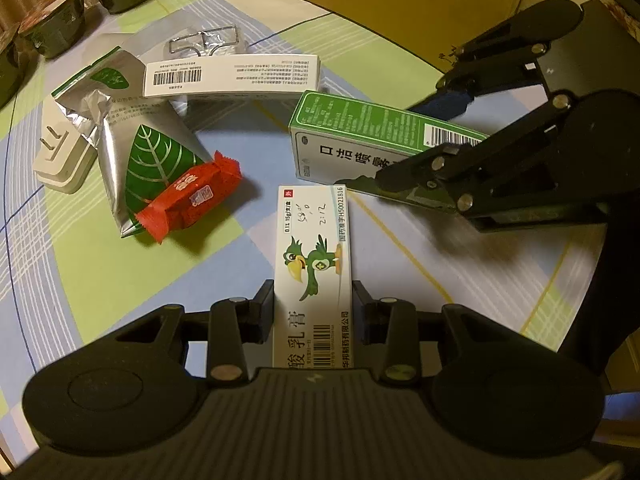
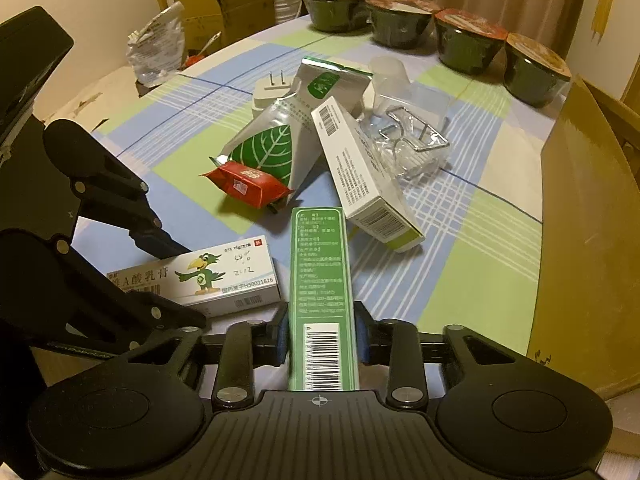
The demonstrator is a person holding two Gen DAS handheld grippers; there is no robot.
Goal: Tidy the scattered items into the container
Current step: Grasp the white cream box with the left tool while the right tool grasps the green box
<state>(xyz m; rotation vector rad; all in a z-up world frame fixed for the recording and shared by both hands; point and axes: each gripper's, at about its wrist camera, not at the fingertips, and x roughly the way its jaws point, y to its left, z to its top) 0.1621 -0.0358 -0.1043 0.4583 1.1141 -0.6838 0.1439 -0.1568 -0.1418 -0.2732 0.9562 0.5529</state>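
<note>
Above the checked tablecloth (image 1: 100,272), 2 claws, each gripping 1 box.

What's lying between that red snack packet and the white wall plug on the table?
The silver leaf-print pouch lies between the red snack packet and the white plug. The packet rests on its lower end. The left wrist view shows it best.

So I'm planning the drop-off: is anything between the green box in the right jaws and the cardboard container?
Nothing visible. The green box is clamped in the right gripper, and the cardboard container stands to its right. Only bare tablecloth lies between them; the white box and other clutter sit farther ahead.
</note>
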